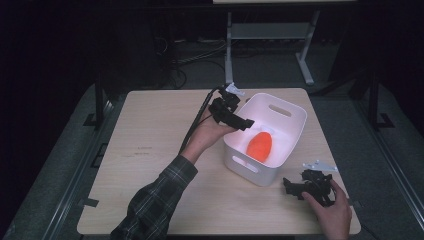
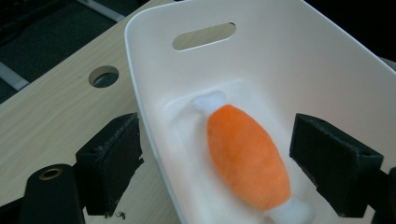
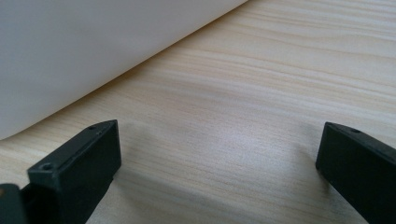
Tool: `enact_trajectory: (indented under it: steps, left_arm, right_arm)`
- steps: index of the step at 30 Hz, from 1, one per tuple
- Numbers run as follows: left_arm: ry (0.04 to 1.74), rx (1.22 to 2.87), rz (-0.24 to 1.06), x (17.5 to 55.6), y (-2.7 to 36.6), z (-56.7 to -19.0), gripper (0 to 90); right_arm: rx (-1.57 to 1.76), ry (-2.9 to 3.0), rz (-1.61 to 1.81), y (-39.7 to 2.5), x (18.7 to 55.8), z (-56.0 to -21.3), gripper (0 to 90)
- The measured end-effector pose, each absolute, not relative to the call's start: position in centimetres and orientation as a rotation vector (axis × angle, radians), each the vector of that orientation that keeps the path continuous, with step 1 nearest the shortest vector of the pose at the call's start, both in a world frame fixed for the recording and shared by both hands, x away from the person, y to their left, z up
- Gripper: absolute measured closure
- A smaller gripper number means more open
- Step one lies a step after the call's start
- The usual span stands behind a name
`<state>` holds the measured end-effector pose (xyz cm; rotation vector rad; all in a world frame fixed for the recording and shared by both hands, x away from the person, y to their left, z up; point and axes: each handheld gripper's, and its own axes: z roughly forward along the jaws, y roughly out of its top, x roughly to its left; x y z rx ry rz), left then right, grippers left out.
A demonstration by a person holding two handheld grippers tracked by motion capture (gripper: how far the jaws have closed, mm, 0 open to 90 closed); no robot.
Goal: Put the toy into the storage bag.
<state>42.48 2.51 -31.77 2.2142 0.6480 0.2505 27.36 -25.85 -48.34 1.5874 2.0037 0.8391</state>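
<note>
One orange plush toy (image 1: pixel 260 146) inside white bin (image 1: pixel 287 141)

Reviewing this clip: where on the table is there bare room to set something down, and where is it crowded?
The widest free patch is the table between its left edge and the left gripper. Another lies along the near edge, between the sleeve and the right gripper. Crowded: the white bin, holding the orange plush toy, with a gripper on either side.

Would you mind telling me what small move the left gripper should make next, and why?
Probably lower the left gripper straight down into the white bin and centre it on the orange plush toy. Its jaws are open above the bin's rim, one outside the wall and one inside, and the toy lies loose on the bin floor. The right gripper rests open on the table.
</note>
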Motion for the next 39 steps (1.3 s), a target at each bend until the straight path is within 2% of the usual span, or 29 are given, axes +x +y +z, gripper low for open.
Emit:
enact_trajectory:
  steps: [39]
  left_arm:
    - [0.714,2.170,0.288,39.7,11.9,-33.5,16.3]
  right_arm:
    - [1.587,2.003,0.838,-25.8,27.4,-48.4,0.0]
